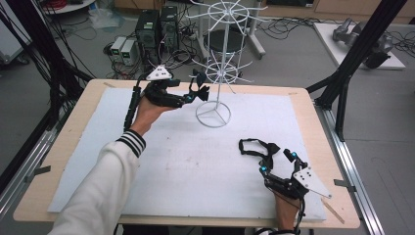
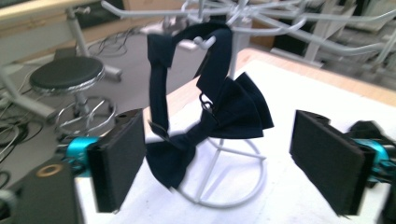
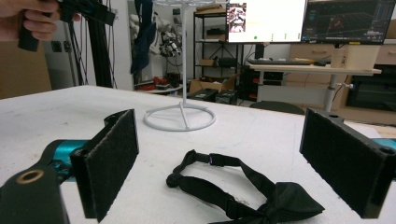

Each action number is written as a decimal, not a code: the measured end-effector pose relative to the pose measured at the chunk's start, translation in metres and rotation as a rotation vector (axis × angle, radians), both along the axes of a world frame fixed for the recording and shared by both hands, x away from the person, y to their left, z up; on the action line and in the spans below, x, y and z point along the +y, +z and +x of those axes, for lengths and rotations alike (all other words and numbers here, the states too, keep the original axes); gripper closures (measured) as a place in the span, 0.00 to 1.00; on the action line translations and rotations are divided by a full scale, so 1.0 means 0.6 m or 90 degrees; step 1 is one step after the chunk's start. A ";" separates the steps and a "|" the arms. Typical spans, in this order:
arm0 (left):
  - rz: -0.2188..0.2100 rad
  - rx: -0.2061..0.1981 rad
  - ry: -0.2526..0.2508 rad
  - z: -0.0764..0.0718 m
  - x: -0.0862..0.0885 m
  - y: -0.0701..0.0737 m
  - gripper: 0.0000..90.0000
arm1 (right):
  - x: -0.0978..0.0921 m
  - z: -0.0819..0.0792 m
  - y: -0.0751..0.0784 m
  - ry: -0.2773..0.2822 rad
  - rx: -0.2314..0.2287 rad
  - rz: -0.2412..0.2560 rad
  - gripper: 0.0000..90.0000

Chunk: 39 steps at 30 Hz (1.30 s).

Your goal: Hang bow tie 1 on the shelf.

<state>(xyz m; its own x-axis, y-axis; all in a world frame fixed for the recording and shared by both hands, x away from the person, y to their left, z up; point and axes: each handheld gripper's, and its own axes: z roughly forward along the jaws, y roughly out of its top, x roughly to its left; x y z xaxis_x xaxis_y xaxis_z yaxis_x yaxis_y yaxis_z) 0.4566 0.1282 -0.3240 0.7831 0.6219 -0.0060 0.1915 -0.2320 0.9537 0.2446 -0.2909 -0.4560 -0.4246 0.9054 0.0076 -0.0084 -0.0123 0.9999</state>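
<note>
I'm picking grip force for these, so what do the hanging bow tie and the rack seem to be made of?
Hanging bow tie: looks like soft, matte dark navy woven fabric; it folds and droops from the hook.
Rack: apparently thin metal wire coated glossy white; its slim straight rods and ring base hold their shape.

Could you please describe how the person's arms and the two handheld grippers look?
The left gripper and right gripper are black, with teal joints and flat black padded jaws. Each carries a grey three-cornered plate and trails a black cable. The left arm wears a white sleeve with a black-and-white striped cuff.
</note>
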 end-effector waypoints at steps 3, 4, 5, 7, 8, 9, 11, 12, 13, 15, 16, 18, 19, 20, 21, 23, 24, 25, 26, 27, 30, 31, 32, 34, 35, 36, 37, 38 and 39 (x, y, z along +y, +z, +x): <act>-0.007 -0.016 0.002 -0.024 0.025 -0.002 0.20 | 0.000 0.000 0.000 0.000 0.003 0.002 0.12; -0.010 -0.018 0.004 -0.033 0.035 -0.003 0.19 | 0.000 0.000 0.000 -0.001 0.007 0.005 0.12; -0.018 -0.022 0.009 -0.043 0.046 -0.005 0.19 | -0.001 0.001 0.000 -0.001 0.005 0.004 0.12; -0.030 -0.036 0.014 -0.064 0.070 -0.010 0.19 | -0.001 0.001 0.000 -0.002 0.006 0.004 0.12; -0.029 -0.042 0.016 -0.074 0.081 -0.014 0.19 | -0.001 0.001 0.000 -0.002 0.005 0.003 0.12; -0.033 -0.044 0.013 -0.084 0.093 -0.017 0.19 | -0.001 0.001 0.000 -0.002 0.006 0.004 0.12; -0.042 -0.051 0.015 -0.106 0.118 -0.025 0.19 | 0.000 0.001 0.000 -0.003 0.006 0.005 0.12; -0.046 -0.055 0.015 -0.114 0.126 -0.028 0.19 | 0.000 0.001 0.000 -0.003 0.006 0.005 0.12; -0.051 -0.063 0.017 -0.127 0.139 -0.034 0.19 | 0.000 0.001 0.000 -0.003 0.006 0.004 0.12; -0.060 -0.071 0.019 -0.146 0.157 -0.044 0.19 | 0.000 0.001 0.000 -0.004 0.006 0.004 0.12; -0.067 -0.073 0.018 -0.156 0.165 -0.049 0.19 | 0.000 0.001 0.000 -0.004 0.006 0.003 0.12; -0.070 -0.079 0.021 -0.172 0.179 -0.057 0.19 | 0.000 0.001 0.000 -0.004 0.007 0.004 0.12; -0.074 -0.082 0.019 -0.180 0.186 -0.061 0.18 | 0.000 0.000 0.000 -0.004 0.006 0.004 0.12; -0.079 -0.086 0.025 -0.189 0.192 -0.066 0.18 | 0.000 0.000 0.000 -0.003 0.006 0.003 0.12; -0.079 -0.090 0.026 -0.197 0.198 -0.070 0.18 | 0.000 0.000 0.000 -0.002 0.005 0.002 0.12; -0.086 -0.098 0.032 -0.211 0.208 -0.079 0.18 | 0.000 0.000 0.000 -0.002 0.005 0.002 0.12; -0.087 -0.099 0.035 -0.217 0.213 -0.084 0.18 | 0.000 0.000 0.000 -0.002 0.005 0.002 0.12; -0.093 -0.102 0.037 -0.223 0.217 -0.089 0.18 | 0.000 0.000 0.000 -0.002 0.005 0.001 0.12; -0.093 -0.106 0.043 -0.231 0.223 -0.095 0.18 | 0.000 0.000 0.000 -0.002 0.005 0.002 0.12; -0.092 -0.109 0.046 -0.235 0.226 -0.100 0.18 | 0.000 0.000 0.000 -0.001 0.004 0.001 0.12; -0.094 -0.106 0.058 -0.250 0.238 -0.118 0.18 | 0.000 0.001 0.000 0.000 0.002 -0.001 0.12; -0.095 -0.109 0.060 -0.254 0.242 -0.124 0.18 | 0.000 0.000 0.000 -0.002 0.005 0.002 0.12; -0.094 -0.111 0.066 -0.258 0.246 -0.129 0.18 | 0.000 0.000 0.000 -0.001 0.005 0.003 0.12; -0.105 -0.115 0.076 -0.264 0.251 -0.135 0.18 | 0.000 0.000 0.000 -0.001 0.003 -0.001 0.12; -0.109 -0.117 0.079 -0.267 0.253 -0.137 0.18 | 0.000 0.000 0.000 -0.001 0.003 -0.002 0.12; -0.109 -0.119 0.082 -0.269 0.254 -0.139 0.18 | 0.000 0.000 0.000 -0.001 0.003 -0.001 0.12; -0.110 -0.121 0.082 -0.272 0.255 -0.141 0.18 | 0.000 0.000 0.000 -0.001 0.003 -0.001 0.12; -0.108 -0.124 0.082 -0.274 0.256 -0.143 0.18 | 0.000 0.000 0.000 -0.001 0.003 -0.002 0.12; -0.110 -0.125 0.083 -0.275 0.257 -0.146 0.18 | 0.000 0.000 0.000 -0.001 0.002 -0.003 0.12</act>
